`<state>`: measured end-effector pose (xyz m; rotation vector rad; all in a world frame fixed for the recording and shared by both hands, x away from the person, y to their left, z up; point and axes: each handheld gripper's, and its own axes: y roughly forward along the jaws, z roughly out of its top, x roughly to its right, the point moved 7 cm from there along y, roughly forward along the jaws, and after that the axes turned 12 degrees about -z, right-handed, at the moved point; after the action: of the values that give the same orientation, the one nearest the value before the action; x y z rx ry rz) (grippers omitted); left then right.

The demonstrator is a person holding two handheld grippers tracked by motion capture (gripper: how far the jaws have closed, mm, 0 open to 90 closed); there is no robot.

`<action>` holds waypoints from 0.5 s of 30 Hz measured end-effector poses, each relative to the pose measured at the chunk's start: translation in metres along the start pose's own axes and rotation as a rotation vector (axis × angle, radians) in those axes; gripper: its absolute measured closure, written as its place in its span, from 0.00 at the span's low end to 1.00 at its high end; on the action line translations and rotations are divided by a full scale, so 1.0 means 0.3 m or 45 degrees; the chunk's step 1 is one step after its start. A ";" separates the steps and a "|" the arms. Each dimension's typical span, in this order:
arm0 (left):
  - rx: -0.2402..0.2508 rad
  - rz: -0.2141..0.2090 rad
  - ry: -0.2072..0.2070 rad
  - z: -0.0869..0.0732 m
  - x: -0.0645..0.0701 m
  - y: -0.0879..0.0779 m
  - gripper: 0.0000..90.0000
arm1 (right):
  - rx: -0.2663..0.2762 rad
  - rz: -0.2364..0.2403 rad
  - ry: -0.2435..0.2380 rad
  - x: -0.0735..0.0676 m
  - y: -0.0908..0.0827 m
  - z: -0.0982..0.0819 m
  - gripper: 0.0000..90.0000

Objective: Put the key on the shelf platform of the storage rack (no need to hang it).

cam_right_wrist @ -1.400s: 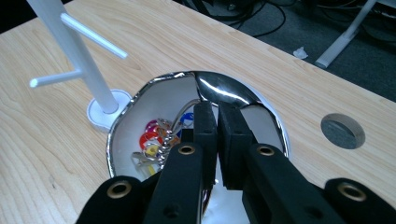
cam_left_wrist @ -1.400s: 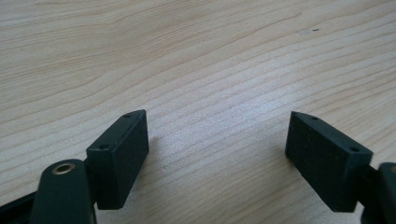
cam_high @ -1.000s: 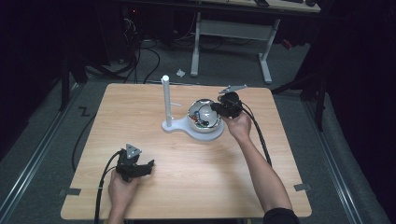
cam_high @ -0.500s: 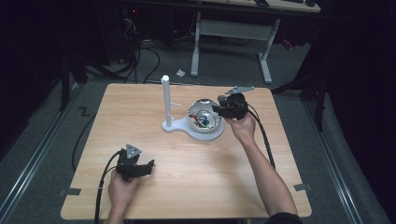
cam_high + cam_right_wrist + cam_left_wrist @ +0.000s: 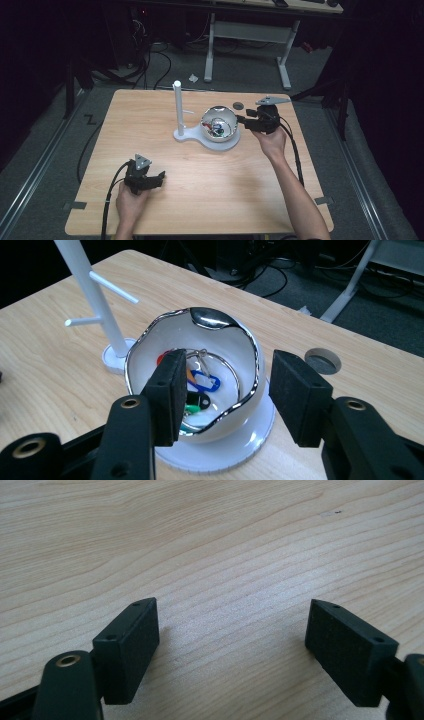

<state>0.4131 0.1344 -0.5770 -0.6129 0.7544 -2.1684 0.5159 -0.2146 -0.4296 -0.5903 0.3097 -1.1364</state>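
Resting low on the worktop (image 5: 210,200) at the lower left of the high view, the left gripper (image 5: 145,178) sits in the person's left hand (image 5: 131,205), its fingers (image 5: 131,645) spread wide over bare wood with nothing between them. The right gripper (image 5: 246,120), held in the right hand (image 5: 270,141) right of centre, points toward the bowl (image 5: 218,125) from its right side. In the right gripper view its fingers (image 5: 170,395) are open and empty: one black pad sits in front of the bowl's near rim, over the inside, and the other lies outside the wall, so the rim falls between them; whether either pad touches it cannot be told. The bowl is white with a wavy, shiny silver edge and stands on a round white base (image 5: 240,445). Inside lie a wire ring (image 5: 220,371) and small tags (image 5: 205,382), blue, green, black and a bit of red. Just left of the bowl a white post (image 5: 177,107) with short side pegs rises from the same base. A round hole (image 5: 238,105) in the worktop sits above the bowl in the high view.
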 end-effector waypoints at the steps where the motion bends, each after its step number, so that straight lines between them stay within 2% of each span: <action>1: 0.000 0.000 0.000 0.000 0.000 0.000 0.25 | 0.003 -0.001 0.005 0.006 -0.020 -0.002 0.55; 15: 0.000 0.000 0.000 0.000 0.000 0.000 0.25 | 0.042 -0.020 0.061 0.040 -0.122 -0.025 0.54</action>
<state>0.4131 0.1344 -0.5770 -0.6132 0.7542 -2.1681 0.4893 -0.2384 -0.4134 -0.5377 0.3278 -1.1698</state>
